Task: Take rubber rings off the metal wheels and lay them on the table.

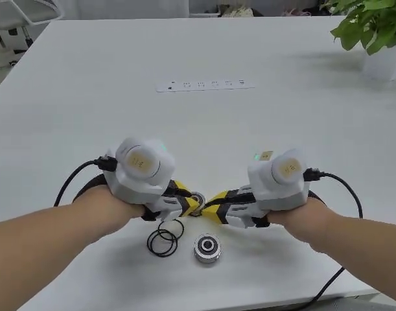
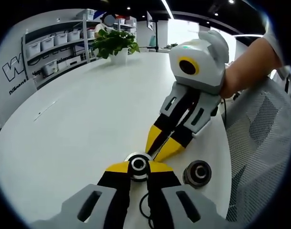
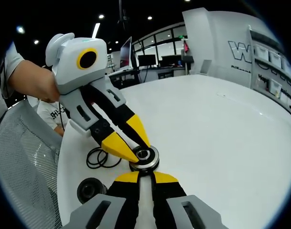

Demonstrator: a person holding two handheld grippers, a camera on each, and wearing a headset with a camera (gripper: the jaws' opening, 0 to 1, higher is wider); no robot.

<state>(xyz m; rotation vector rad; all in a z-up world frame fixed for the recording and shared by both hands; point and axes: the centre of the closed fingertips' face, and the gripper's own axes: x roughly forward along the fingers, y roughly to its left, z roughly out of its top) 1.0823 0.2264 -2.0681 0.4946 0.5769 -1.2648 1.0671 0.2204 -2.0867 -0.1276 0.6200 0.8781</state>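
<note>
A metal wheel (image 1: 197, 200) with a dark rubber ring on its rim is held just above the table between both grippers. My left gripper (image 2: 138, 168) is shut on the wheel (image 2: 138, 163), one yellow tip on each side. My right gripper (image 3: 143, 177) comes in from the opposite side with its jaws shut, pinching the rubber ring at the near edge of the wheel (image 3: 145, 157). Two loose black rubber rings (image 1: 164, 238) lie overlapping on the table below the left gripper (image 1: 188, 205). A second metal wheel (image 1: 207, 248) lies flat beside them, below the right gripper (image 1: 209, 205).
The white table (image 1: 204, 129) stretches far ahead, with a flush socket strip (image 1: 204, 85) in the middle and a potted plant (image 1: 372, 29) at the far right corner. The table's front edge runs close behind the second wheel. Cables trail from both grippers.
</note>
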